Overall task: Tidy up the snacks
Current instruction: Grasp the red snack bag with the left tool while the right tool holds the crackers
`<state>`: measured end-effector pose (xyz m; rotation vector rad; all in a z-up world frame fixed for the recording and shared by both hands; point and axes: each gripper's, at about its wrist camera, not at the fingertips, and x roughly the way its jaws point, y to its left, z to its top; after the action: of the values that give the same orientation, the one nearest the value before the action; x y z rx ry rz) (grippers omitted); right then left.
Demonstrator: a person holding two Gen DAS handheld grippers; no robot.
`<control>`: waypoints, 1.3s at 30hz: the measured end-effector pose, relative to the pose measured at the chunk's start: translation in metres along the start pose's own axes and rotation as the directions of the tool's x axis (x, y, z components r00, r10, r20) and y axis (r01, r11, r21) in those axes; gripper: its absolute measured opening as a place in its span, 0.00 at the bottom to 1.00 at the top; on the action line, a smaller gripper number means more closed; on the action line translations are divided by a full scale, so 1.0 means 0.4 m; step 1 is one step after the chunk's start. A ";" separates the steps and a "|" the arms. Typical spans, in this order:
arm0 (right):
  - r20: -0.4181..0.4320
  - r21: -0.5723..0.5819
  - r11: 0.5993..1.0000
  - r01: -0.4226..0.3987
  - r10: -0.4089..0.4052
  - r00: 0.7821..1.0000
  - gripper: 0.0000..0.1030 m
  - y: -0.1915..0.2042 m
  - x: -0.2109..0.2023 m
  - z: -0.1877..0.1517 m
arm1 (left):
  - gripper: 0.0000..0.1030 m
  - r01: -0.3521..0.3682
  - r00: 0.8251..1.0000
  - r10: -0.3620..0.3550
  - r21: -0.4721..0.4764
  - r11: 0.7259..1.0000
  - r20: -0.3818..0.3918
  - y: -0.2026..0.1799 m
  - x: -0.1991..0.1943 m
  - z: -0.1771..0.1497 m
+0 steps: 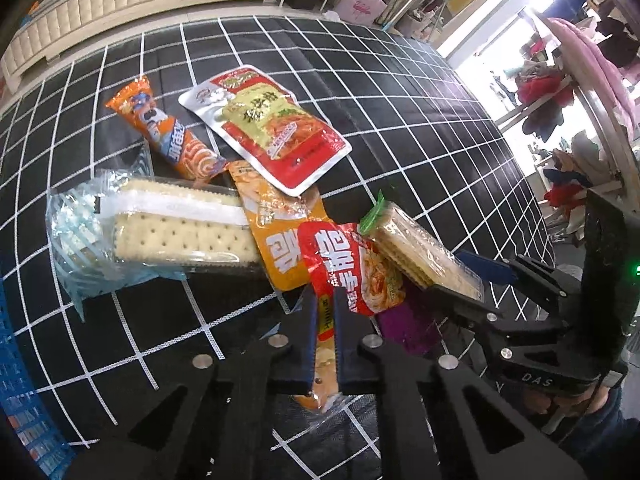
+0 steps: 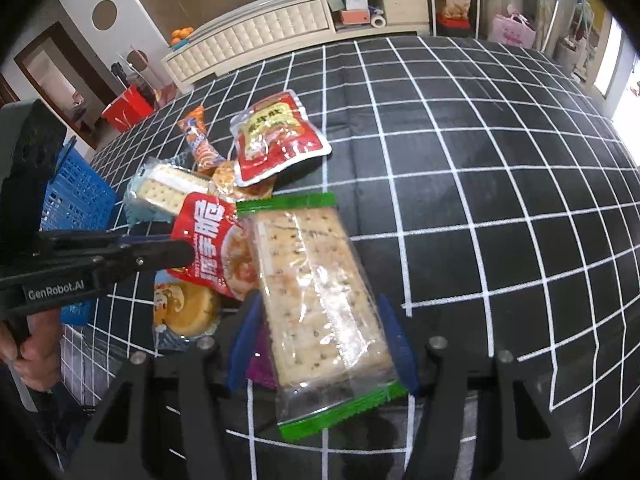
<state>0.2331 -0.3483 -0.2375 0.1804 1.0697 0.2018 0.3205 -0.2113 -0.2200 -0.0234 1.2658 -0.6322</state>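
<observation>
On the black checked cloth [image 1: 400,100] lies a pile of snacks. My left gripper [image 1: 326,300] is shut on the lower edge of a red noodle-snack packet [image 1: 348,268], which is pinched between its fingers. From the right wrist view, that gripper [image 2: 188,248] comes in from the left on the same red packet [image 2: 212,248]. My right gripper [image 2: 320,296] is shut on a green-edged cracker pack [image 2: 320,300], its blue pads [image 2: 248,328] pressing both long sides. The left wrist view shows this pack [image 1: 424,252] tilted up beside the red packet.
An orange tube snack [image 1: 172,136], a red-green pouch [image 1: 272,128], a blue-wrapped white cracker pack [image 1: 176,224], an orange pouch [image 1: 276,232] and a purple packet [image 1: 404,324] lie close by. A round cake pack [image 2: 188,312] sits near a blue basket [image 2: 76,208] at the left.
</observation>
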 end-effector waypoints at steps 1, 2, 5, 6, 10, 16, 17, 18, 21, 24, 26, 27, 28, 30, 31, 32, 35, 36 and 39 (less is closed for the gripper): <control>0.005 -0.003 1.000 0.003 -0.003 1.000 0.60 0.001 -0.004 0.000 | 0.03 0.004 1.000 -0.004 0.000 1.000 0.010 -0.007 -0.003 -0.006; 0.013 -0.002 1.000 0.005 -0.005 1.000 0.60 0.001 -0.009 0.000 | 0.00 0.009 1.000 -0.010 0.007 1.000 0.024 -0.014 -0.010 -0.008; 0.030 -0.006 1.000 0.005 -0.005 1.000 0.59 0.005 -0.027 -0.002 | 0.00 -0.008 0.999 0.007 0.020 1.000 0.051 -0.028 -0.035 -0.017; 0.034 -0.007 1.000 0.003 -0.002 0.999 0.59 0.008 -0.032 -0.002 | 0.00 -0.008 0.998 0.007 0.023 1.000 0.059 -0.031 -0.040 -0.017; 0.052 -0.012 1.000 0.003 -0.002 0.999 0.59 0.033 -0.069 -0.004 | 0.00 -0.014 0.995 0.009 0.047 0.999 0.098 -0.049 -0.088 -0.025; 0.092 -0.019 1.000 0.004 -0.002 0.996 0.59 0.076 -0.138 0.002 | 0.00 -0.028 0.988 0.015 0.082 0.996 0.155 -0.073 -0.177 -0.044; 0.101 -0.027 1.000 0.007 -0.004 0.995 0.59 0.086 -0.151 0.003 | 0.00 -0.030 0.986 0.016 0.084 0.996 0.163 -0.071 -0.194 -0.050; 0.112 -0.034 0.999 0.010 -0.006 0.994 0.59 0.100 -0.169 0.004 | 0.00 -0.033 0.984 0.017 0.088 0.996 0.175 -0.073 -0.213 -0.056; 0.141 -0.059 0.998 0.015 -0.007 0.990 0.59 0.140 -0.210 0.008 | 0.00 -0.042 0.977 0.022 0.092 0.995 0.211 -0.077 -0.275 -0.077; 0.170 -0.086 0.996 0.017 -0.003 0.986 0.59 0.187 -0.249 0.011 | 0.00 -0.057 0.968 0.032 0.093 0.994 0.248 -0.075 -0.341 -0.105; 0.191 -0.107 0.994 0.018 0.003 0.982 0.59 0.223 -0.276 0.014 | 0.00 -0.067 0.961 0.042 0.084 0.994 0.273 -0.068 -0.387 -0.125; 0.202 -0.119 0.993 0.020 0.004 0.979 0.59 0.244 -0.289 0.016 | 0.00 -0.070 0.958 0.045 0.082 0.994 0.283 -0.062 -0.406 -0.133; 0.210 -0.130 0.991 0.021 0.007 0.978 0.59 0.261 -0.298 0.017 | 0.00 -0.074 0.955 0.048 0.078 0.994 0.293 -0.057 -0.426 -0.142; 0.227 -0.161 0.987 0.023 0.014 0.974 0.59 0.306 -0.320 0.019 | 0.00 -0.086 0.948 0.058 0.073 0.994 0.314 -0.045 -0.468 -0.162; 0.233 -0.174 0.985 0.025 0.017 0.972 0.59 0.323 -0.327 0.020 | 0.00 -0.090 0.943 0.063 0.069 0.994 0.325 -0.037 -0.492 -0.173; 0.240 -0.187 0.982 0.026 0.020 0.971 0.59 0.340 -0.334 0.021 | 0.00 -0.092 0.940 0.064 0.067 0.994 0.334 -0.032 -0.508 -0.181; 0.250 -0.225 0.974 0.035 0.023 0.968 0.59 0.401 -0.349 0.024 | 0.00 -0.105 0.926 0.079 0.051 0.993 0.368 -0.012 -0.566 -0.216; 0.252 -0.231 0.972 0.040 0.020 0.967 0.59 0.418 -0.351 0.030 | 0.00 -0.109 0.923 0.084 0.047 0.993 0.375 -0.005 -0.579 -0.223; 0.256 -0.245 0.969 0.024 0.041 0.966 0.59 0.464 -0.352 0.033 | 0.00 -0.132 0.914 0.107 0.037 0.991 0.391 0.020 -0.627 -0.244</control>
<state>0.1651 -0.2046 -0.0667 -0.0136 0.7747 0.3081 0.1980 -0.0594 -0.0345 -0.0185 0.8546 -0.5292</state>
